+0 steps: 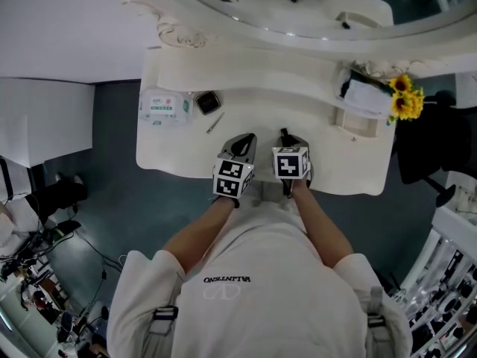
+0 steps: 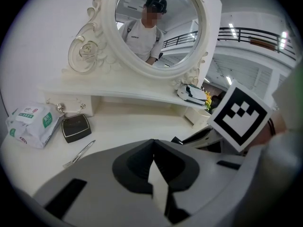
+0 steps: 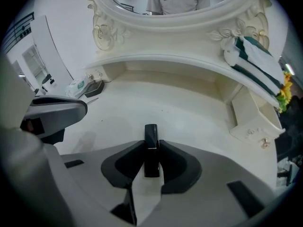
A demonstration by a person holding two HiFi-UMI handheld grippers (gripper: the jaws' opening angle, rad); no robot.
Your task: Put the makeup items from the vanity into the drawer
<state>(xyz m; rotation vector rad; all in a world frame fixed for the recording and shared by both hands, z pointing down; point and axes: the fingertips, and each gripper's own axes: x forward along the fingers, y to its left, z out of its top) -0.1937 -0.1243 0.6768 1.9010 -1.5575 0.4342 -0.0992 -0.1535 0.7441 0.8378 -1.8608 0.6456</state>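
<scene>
Currently gripped: black lipstick tube (image 3: 150,135), clamped between the pads of the right gripper (image 3: 151,145), with one end projecting past the fingertips.
Holding position: right gripper points steeply down over the front of the vanity top (image 1: 298,99); cannot tell whether the tube touches the top.
Idle tool: left gripper (image 2: 152,144), jaws closed together with nothing between them, just beside the right gripper.
Items on the top: black compact (image 2: 75,126) and slim silver stick (image 2: 79,153), at the left end near a tissue pack (image 2: 31,124).
Storage: drawer unit (image 3: 253,124), at the right end of the top.
</scene>
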